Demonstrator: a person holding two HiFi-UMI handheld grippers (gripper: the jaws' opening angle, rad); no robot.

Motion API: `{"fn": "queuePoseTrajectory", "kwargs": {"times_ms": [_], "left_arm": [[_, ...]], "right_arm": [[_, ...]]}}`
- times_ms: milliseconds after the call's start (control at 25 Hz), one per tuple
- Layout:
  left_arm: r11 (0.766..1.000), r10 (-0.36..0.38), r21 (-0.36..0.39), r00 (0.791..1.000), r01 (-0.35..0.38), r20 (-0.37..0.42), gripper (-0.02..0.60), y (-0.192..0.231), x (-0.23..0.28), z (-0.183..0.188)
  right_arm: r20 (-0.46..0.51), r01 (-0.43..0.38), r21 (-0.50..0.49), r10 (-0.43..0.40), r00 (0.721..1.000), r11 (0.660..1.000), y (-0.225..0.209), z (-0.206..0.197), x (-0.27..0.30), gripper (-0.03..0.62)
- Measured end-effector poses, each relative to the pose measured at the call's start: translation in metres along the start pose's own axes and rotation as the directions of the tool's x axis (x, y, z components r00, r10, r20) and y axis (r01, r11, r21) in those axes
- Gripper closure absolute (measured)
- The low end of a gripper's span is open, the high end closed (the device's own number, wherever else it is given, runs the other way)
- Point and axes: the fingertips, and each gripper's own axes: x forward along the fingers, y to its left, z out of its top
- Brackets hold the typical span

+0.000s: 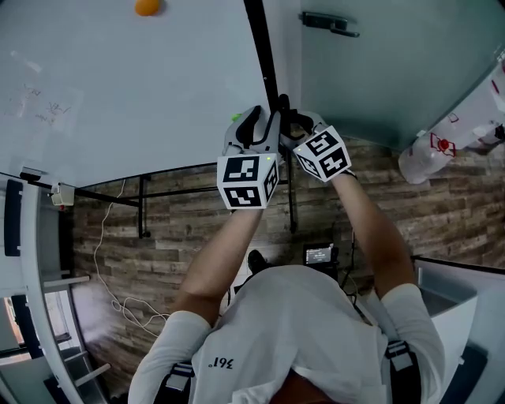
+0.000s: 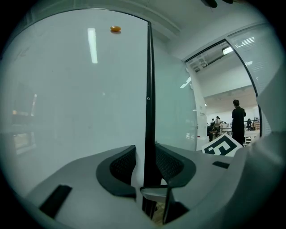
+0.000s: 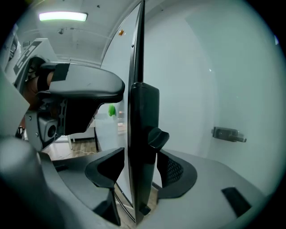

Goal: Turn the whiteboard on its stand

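Note:
The whiteboard (image 1: 134, 87) fills the upper left of the head view, and its black side frame (image 1: 260, 47) runs down to both grippers. My left gripper (image 1: 257, 126) straddles that frame (image 2: 149, 112); the pads (image 2: 123, 164) stand a little off it, so the gripper is open. My right gripper (image 1: 297, 125) is close beside it on the same edge. Its open jaws stand on either side of the black frame piece (image 3: 142, 125), which carries a small knob (image 3: 157, 136). The left gripper's body (image 3: 78, 89) shows to the left in the right gripper view.
An orange magnet (image 1: 147, 7) sticks high on the board. The stand's black bars (image 1: 158, 192) run below it over a wooden floor with a white cable (image 1: 110, 268). A glass wall with a handle (image 1: 329, 24) is behind, a white cylinder (image 1: 442, 146) at right. A person (image 2: 238, 120) stands far off.

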Motion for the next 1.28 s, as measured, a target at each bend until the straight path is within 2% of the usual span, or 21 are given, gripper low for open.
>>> {"fn": "queuePoseTrajectory", "kwargs": {"times_ms": [160, 640, 1280], "left_arm": [[1.000, 0.024, -0.004, 1.000, -0.024, 0.010, 0.443, 0.001, 0.001, 0.000], [1.000, -0.018, -0.011, 1.000, 0.018, 0.018, 0.443, -0.002, 0.005, 0.001], [0.993, -0.116, -0.025, 0.993, 0.116, 0.016, 0.443, -0.014, -0.033, -0.004]], "right_arm": [[0.017, -0.015, 0.029, 0.015, 1.000, 0.999, 0.000, 0.003, 0.004, 0.353], [0.032, -0.033, 0.060, 0.031, 0.999, 0.998, -0.005, 0.002, 0.002, 0.364], [0.031, -0.010, 0.059, 0.009, 0.999, 0.998, 0.027, -0.006, -0.021, 0.372]]}}
